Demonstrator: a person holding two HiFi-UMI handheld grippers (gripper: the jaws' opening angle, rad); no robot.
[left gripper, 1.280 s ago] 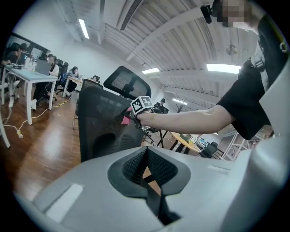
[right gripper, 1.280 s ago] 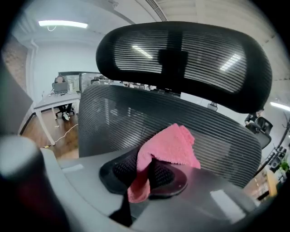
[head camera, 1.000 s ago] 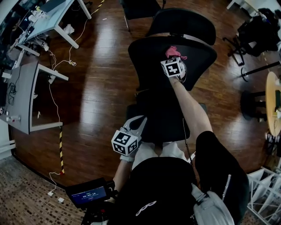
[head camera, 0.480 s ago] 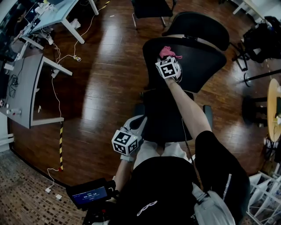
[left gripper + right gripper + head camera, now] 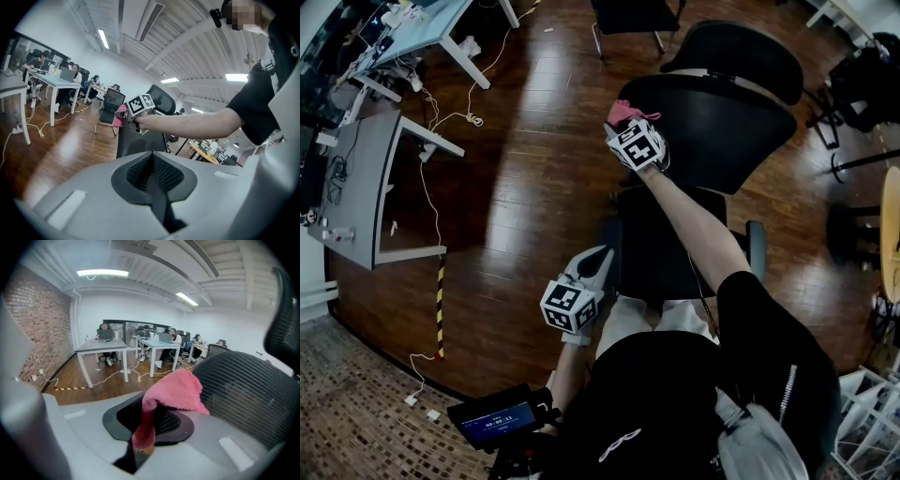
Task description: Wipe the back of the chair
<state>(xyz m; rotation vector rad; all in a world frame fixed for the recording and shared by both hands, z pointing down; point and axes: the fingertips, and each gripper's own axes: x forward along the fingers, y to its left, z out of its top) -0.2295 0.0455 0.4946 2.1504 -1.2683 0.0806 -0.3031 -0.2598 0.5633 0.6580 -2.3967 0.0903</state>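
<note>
Right hand-held gripper (image 5: 626, 125) (pink cloth (image 5: 176, 390) between jaws) at chair back (image 5: 722, 122)

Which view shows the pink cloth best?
Right gripper view: the pink cloth fills the centre, pinched in the right gripper's shut jaws, beside the mesh chair back. Head view shows only a small pink tuft beyond that gripper; left gripper view shows just a distant pink patch.

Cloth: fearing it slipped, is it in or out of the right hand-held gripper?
In: the cloth sits pinched between the jaws of the right hand-held gripper.
</note>
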